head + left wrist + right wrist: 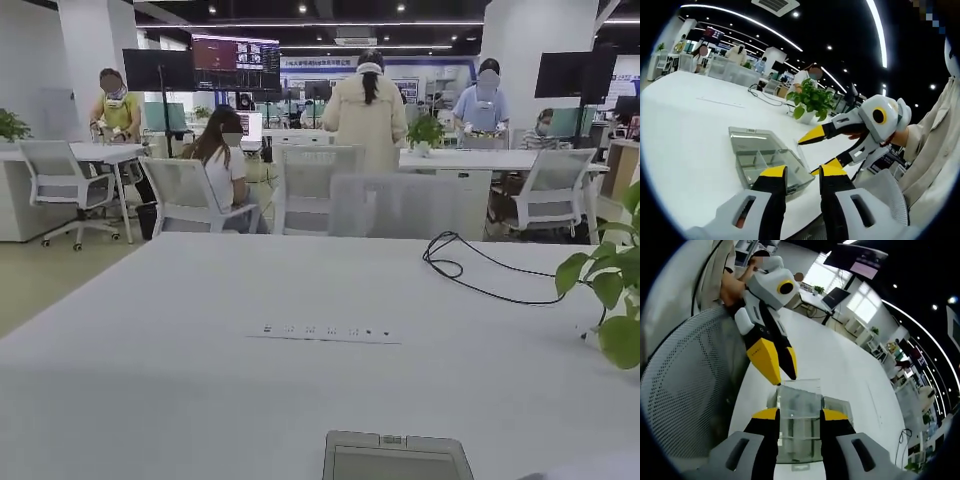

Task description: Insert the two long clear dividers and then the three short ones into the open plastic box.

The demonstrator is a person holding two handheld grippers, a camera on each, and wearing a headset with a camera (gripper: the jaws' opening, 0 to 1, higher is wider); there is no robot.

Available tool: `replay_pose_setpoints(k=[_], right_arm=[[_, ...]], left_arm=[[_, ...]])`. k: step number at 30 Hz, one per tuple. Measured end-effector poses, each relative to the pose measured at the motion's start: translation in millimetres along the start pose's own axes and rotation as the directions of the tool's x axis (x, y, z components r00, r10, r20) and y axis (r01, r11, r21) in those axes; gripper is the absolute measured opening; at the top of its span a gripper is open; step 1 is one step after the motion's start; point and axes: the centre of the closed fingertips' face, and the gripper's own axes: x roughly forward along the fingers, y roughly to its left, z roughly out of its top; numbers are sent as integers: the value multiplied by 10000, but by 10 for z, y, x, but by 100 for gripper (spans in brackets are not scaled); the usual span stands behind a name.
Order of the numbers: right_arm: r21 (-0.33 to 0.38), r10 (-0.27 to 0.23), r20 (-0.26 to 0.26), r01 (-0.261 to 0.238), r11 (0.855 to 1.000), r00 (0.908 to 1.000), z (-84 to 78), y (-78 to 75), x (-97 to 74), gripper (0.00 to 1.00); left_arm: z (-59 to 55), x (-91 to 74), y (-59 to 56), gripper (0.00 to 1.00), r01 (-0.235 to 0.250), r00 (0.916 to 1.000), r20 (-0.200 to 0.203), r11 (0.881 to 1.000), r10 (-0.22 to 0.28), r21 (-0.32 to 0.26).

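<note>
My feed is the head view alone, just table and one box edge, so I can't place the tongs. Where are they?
Observer: The right tongs hold a clear divider across their gap, the open plastic box beyond it.
Operator: And the other pair?
Observer: The left tongs stand apart, tips near the divider's far edge.
Operator: Anything in the box?
Observer: Compartments show inside; which dividers are in, I cannot tell.
</note>
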Motion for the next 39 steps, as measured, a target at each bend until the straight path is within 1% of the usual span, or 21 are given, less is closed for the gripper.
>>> replay_pose_setpoints(k=[4, 6, 9, 12, 15, 17, 19, 21, 22, 23, 24, 26, 28, 31, 34, 37, 39], right_arm=[[-22, 25, 147, -24, 10000, 9999, 57, 14, 19, 32], [7, 35, 211, -35, 10000, 9998, 79, 20, 21, 32], [-9, 27, 292, -27, 10000, 9996, 112, 25, 22, 32], [0, -40, 336, 40, 10000, 9994, 133, 11, 23, 32], [-79, -94, 317, 96, 9999, 9995, 143, 0, 26, 32], [-116, -124, 283, 128, 9999, 9995, 145, -7, 32, 32], [-171, -177, 256, 182, 9997, 9995, 150, -16, 39, 32], [-169, -211, 244, 216, 9996, 9995, 156, -22, 43, 32], [-164, -219, 214, 223, 9996, 9995, 156, -24, 48, 32], [-155, -224, 202, 227, 9996, 9995, 157, -25, 50, 32], [-167, -253, 180, 256, 9995, 9995, 156, -27, 55, 32], [-149, -288, 115, 289, 9995, 9995, 148, -28, 66, 32], [-210, -380, 120, 383, 9990, 9992, 151, -39, 67, 33], [-174, -465, 152, 468, 9988, 9988, 165, -58, 67, 33], [-194, -497, 211, 501, 9986, 9985, 176, -67, 69, 33], [-241, -493, 221, 499, 9985, 9985, 177, -69, 74, 33], [-187, -457, 282, 462, 9988, 9986, 180, -68, 74, 33]], left_arm=[[9, 1, -4, 13, 44, 10000, 62, 9994, -42, -330], [8, 0, -6, 10, 62, 10000, 75, 9992, -59, -399], [8, -2, -9, 7, 137, 9998, 186, 9965, -122, -820], [0, -6, 3, 2, 102, 9998, 192, 9953, -84, -966], [2, -8, -1, 0, 131, 9997, 224, 9932, -106, -1160], [3, -8, 6, 0, 66, 9997, 233, 9927, -38, -1206], [7, -9, 20, 0, -5, 9997, 243, 9903, 39, -1388], [4, -15, 41, 0, -144, 9996, 202, 9822, 185, -1870], [8, -12, 42, 0, -98, 9997, 200, 9784, 142, -2063], [6, -12, 57, 0, -180, 9996, 171, 9774, 221, -2106], [8, -10, 52, 0, -193, 9996, 166, 9723, 238, -2328], [5, -4, 59, 0, -316, 9994, 41, 9653, 338, -2593], [16, -4, 64, 0, -358, 9993, 33, 9662, 379, -2551], [38, -12, 78, 0, -375, 9992, 49, 9601, 405, -2770], [47, -16, 84, 0, -413, 9990, 20, 9602, 435, -2762], [49, -18, 82, 0, -469, 9989, -35, 9635, 476, -2635], [35, -27, 115, 0, -607, 9981, -192, 9715, 578, -2289]])
